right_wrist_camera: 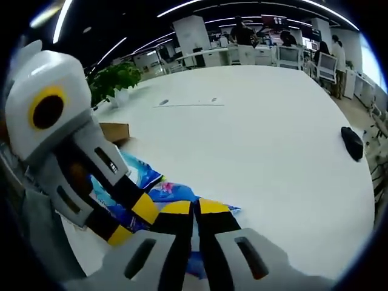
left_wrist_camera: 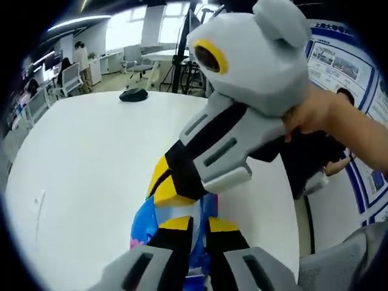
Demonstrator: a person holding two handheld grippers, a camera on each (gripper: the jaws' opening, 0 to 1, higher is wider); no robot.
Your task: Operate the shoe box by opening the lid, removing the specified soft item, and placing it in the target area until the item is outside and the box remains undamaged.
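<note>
We saw a smooth, matt white table (right_wrist_camera: 260, 127) that took a soft sheen from the ceiling lights. On it lay a glossy soft item (right_wrist_camera: 159, 193), printed blue and pink, its surface creased like thin plastic film. Both grippers, left (right_wrist_camera: 130, 221) and right (right_wrist_camera: 194, 212), looked like moulded plastic: matt grey shells, matt black arms, yellow tips. Beyond the item on the table sat a dull brown cardboard box (right_wrist_camera: 115, 131).

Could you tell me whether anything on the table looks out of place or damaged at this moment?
Nothing looks damaged. A colourful blue soft item lies rumpled on the white table, with both grippers, the left gripper and right gripper, closed on it. A brown box sits behind it, partly hidden.
</note>
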